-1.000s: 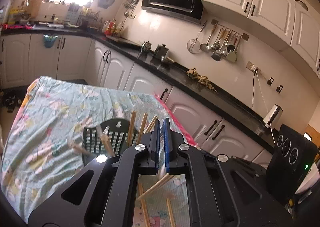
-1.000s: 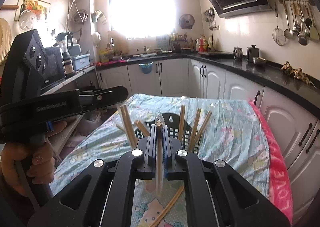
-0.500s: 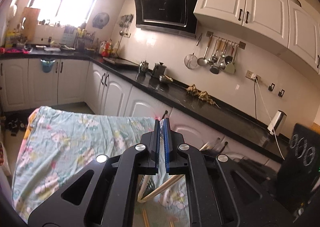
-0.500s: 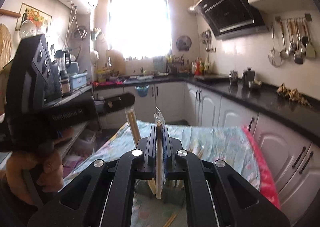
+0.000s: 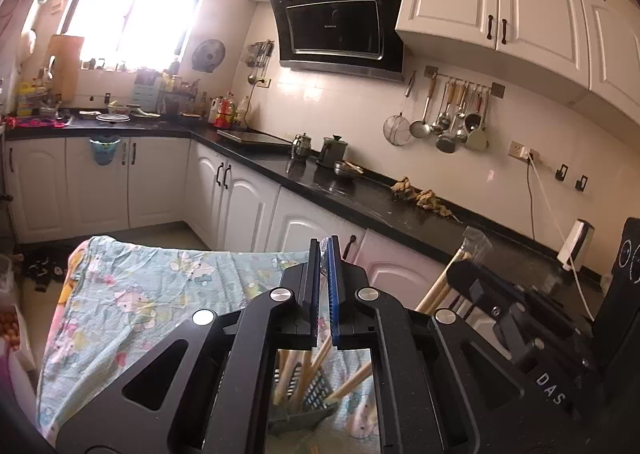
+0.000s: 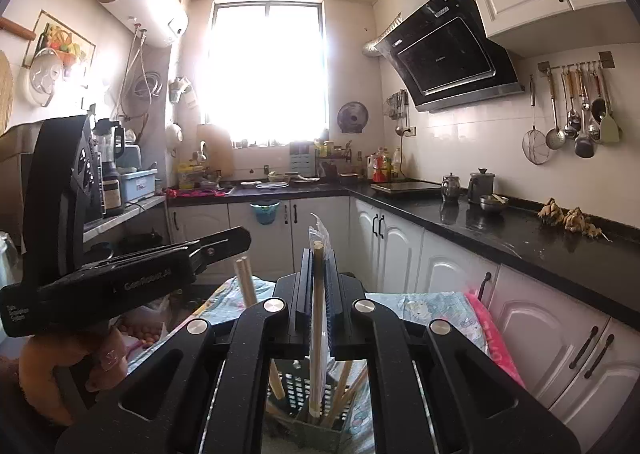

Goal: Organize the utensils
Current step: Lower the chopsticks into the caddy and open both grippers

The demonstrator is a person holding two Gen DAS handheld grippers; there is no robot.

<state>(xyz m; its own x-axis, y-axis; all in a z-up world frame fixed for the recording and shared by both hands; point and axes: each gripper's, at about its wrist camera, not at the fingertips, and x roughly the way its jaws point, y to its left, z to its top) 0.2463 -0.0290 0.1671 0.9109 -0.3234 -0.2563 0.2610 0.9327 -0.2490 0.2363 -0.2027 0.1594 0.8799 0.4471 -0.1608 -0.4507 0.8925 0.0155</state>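
Chopsticks (image 6: 318,330) in a clear plastic sleeve (image 6: 320,232) are pinched between the jaws of the right gripper (image 6: 318,278). The pair stands almost straight up, with the top poking out above the jaws and the bottom end hanging down over the dark utensil basket (image 6: 310,394) below.

The basket has holes in its sides and sits on a table covered with a light blue cartoon tablecloth (image 5: 132,302). More wooden chopsticks lean inside the basket — some tilt left, some tilt right. From the left wrist camera you can see them too, down through the gap under the jaws, sticking out of the same basket (image 5: 316,394).

The left gripper (image 5: 324,270) has its jaws pressed together on the edge of a thin clear wrapper, which peeks out at the top of them. Whether it is pulling on the wrapper is hard to tell.

In the right wrist camera the left gripper (image 6: 228,242) shows from the side, and a person's hand (image 6: 60,366) holds its handle. Just beside its tip, two more chopstick ends (image 6: 245,278) stick up.

Behind it all is a kitchen — a black counter (image 5: 360,194), white cupboards, a black hood (image 5: 336,26), and ladles hanging on a rail (image 5: 452,114).
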